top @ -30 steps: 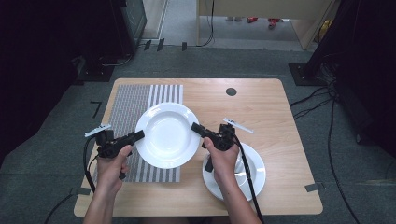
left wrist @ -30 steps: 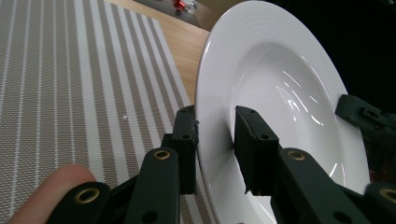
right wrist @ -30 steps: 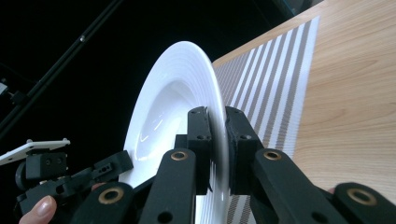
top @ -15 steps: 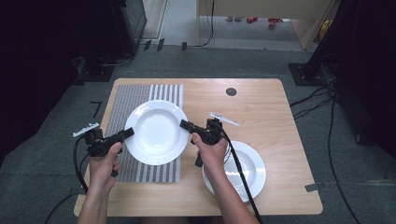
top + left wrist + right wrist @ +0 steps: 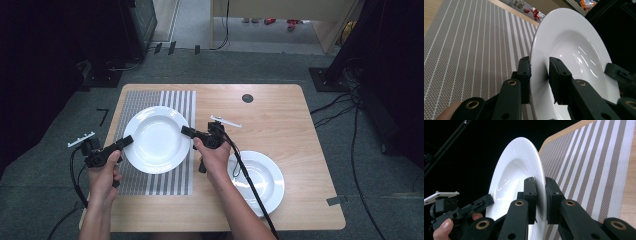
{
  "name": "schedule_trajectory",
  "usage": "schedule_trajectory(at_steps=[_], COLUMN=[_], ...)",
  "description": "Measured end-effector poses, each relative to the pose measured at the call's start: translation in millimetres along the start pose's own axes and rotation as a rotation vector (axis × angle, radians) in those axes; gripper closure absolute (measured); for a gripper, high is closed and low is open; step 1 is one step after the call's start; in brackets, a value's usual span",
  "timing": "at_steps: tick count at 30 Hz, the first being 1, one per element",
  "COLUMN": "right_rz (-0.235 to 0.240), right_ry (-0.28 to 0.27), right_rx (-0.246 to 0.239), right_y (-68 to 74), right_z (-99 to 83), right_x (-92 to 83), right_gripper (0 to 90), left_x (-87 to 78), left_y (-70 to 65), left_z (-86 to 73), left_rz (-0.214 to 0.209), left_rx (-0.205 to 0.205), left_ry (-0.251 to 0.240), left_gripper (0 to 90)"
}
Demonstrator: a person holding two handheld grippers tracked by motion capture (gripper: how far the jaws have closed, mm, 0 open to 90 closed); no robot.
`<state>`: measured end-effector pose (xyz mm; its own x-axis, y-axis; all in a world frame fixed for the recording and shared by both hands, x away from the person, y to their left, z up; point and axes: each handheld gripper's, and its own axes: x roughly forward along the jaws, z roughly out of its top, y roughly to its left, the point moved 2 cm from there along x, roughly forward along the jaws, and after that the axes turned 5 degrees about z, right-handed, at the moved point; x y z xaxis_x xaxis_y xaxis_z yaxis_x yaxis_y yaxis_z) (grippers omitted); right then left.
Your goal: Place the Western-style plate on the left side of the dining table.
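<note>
A white deep plate (image 5: 156,138) hangs over the grey striped placemat (image 5: 155,177) at the table's left, held by both grippers. My left gripper (image 5: 126,141) is shut on the plate's left rim (image 5: 536,62), one jaw under the rim and one on top. On the opposite side my right gripper (image 5: 186,132) is shut on the right rim (image 5: 541,182). In the right gripper view the left gripper (image 5: 484,201) and a thumb appear beyond the plate. A second white deep plate (image 5: 260,180) rests on the wood at the front right, under my right forearm.
The wooden table (image 5: 280,120) has a round black cable hole (image 5: 247,98) near its far edge. A cable (image 5: 250,187) trails from the right gripper across the second plate. Beyond the far edge lie dark floor, cables and furniture legs.
Both grippers have carried the plate leftward, so it now sits farther over the placemat. Both grips on the rim are unchanged.
</note>
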<state>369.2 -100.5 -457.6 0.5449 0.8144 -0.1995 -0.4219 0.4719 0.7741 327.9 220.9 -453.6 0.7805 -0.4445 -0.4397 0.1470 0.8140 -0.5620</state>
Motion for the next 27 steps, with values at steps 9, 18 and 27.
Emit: schedule_trajectory(at_steps=[9, 18, 27], right_rz=[0.011, 0.01, 0.005], right_ry=[0.034, 0.06, 0.083], right_rx=[0.007, 0.019, 0.041], right_y=[-8.2, -13.7, -23.9], right_z=[2.8, 6.2, 10.9], right_x=[21.6, 39.3, 53.0], right_gripper=[82.7, 82.9, 82.5], left_x=[3.1, 8.1, 14.7], left_y=[14.5, 23.4, 28.5], left_z=[0.2, -1.0, -3.0], left_rz=[0.037, 0.076, 0.11], left_rx=[-0.026, -0.042, -0.056], left_ry=[-0.005, -0.025, -0.026], left_gripper=[73.0, 72.3, 71.9])
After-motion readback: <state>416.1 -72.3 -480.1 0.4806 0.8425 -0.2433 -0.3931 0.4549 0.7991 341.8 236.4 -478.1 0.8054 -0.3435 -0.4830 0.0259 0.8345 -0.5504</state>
